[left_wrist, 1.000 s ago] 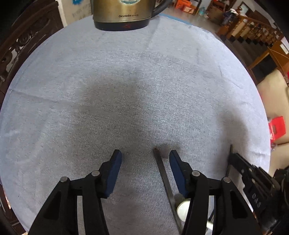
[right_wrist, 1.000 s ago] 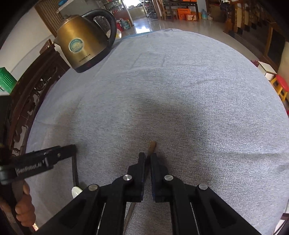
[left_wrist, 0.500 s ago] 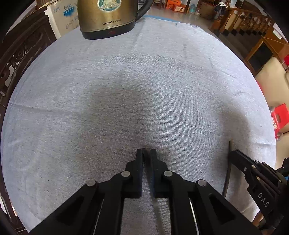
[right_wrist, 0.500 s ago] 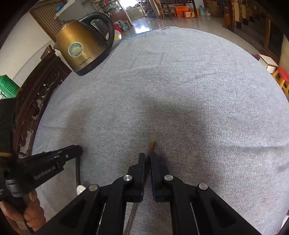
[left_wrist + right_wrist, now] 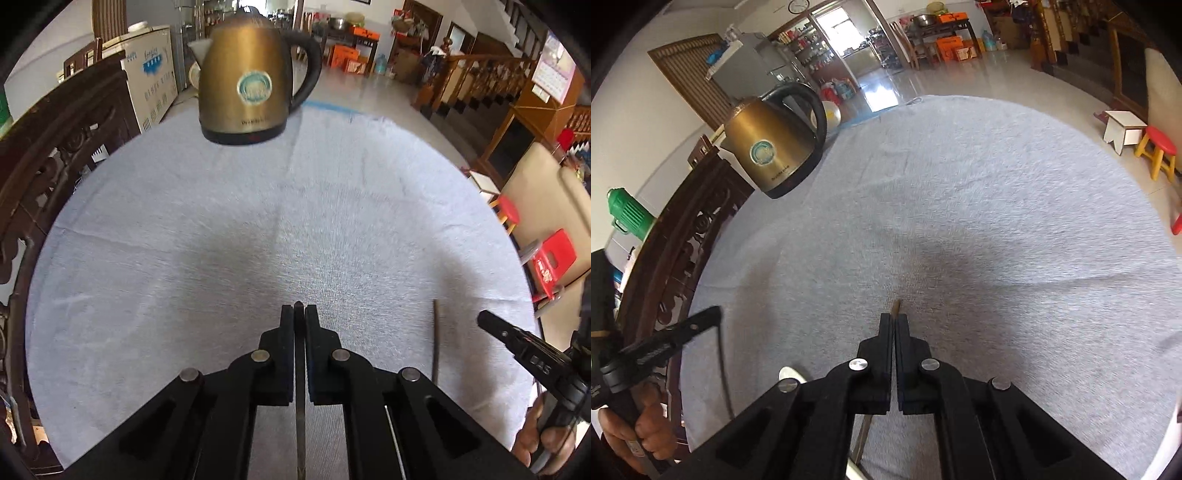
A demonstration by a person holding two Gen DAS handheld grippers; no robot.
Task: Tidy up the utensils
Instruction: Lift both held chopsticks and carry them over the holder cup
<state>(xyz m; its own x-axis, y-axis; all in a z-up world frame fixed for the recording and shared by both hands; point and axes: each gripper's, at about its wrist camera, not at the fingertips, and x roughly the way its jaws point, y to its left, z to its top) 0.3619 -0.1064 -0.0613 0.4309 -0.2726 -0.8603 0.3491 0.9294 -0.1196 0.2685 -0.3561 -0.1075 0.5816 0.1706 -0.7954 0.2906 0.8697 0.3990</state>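
1. Your left gripper [image 5: 299, 314] is clenched on a thin dark utensil handle [image 5: 300, 413]; the handle runs back between the fingers toward the camera, and its tip shows just past the fingertips.
2. Your right gripper [image 5: 895, 322] is clamped on a second thin utensil [image 5: 896, 305], whose brownish tip pokes out just ahead of the fingers, with its shaft passing down beneath them.
3. In the left wrist view, that second utensil's shaft [image 5: 436, 341] stands to the right of your left gripper, beside the other tool.
4. Which kind of utensil each one is, you cannot tell: the working ends are hidden.
5. Beneath both grippers lies a grey tablecloth [image 5: 221, 258] on a round table.
6. Far ahead of your left gripper stands a brass-coloured kettle [image 5: 243, 81] with a black handle.
7. Beyond the table are carved dark wooden furniture [image 5: 683, 240] on the left and red stools [image 5: 552, 258] on the right.
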